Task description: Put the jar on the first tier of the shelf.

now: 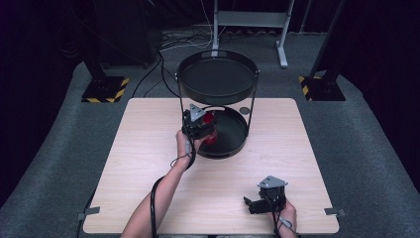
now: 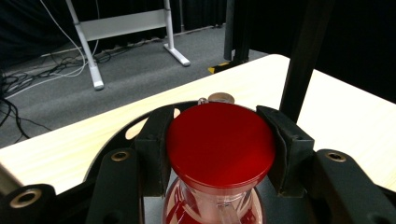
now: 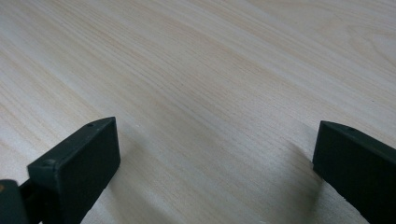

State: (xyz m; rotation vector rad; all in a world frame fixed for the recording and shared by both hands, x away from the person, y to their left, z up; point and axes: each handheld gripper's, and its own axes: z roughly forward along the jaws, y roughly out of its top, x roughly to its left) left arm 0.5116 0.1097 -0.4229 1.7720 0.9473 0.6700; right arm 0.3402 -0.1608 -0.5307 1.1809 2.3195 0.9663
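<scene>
While its jaws clamp a clear glass jar with a round red lid [image 2: 220, 143] over the black two-tier round tray stand [image 1: 233, 148], the left gripper [image 1: 200, 126] seems poised for placement; the right gripper [image 1: 257, 203] rests spread on the pale wooden table [image 1: 148, 163]

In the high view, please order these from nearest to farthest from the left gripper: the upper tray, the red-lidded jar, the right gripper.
1. red-lidded jar, between the left gripper's jaws, over the lower tray.
2. upper tray, above and behind.
3. right gripper, near the table's front right edge.

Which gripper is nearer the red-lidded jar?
Left. The left gripper has its jaws closed around the jar at the black rack's lower tray; the right gripper rests open near the table's front edge.
</scene>
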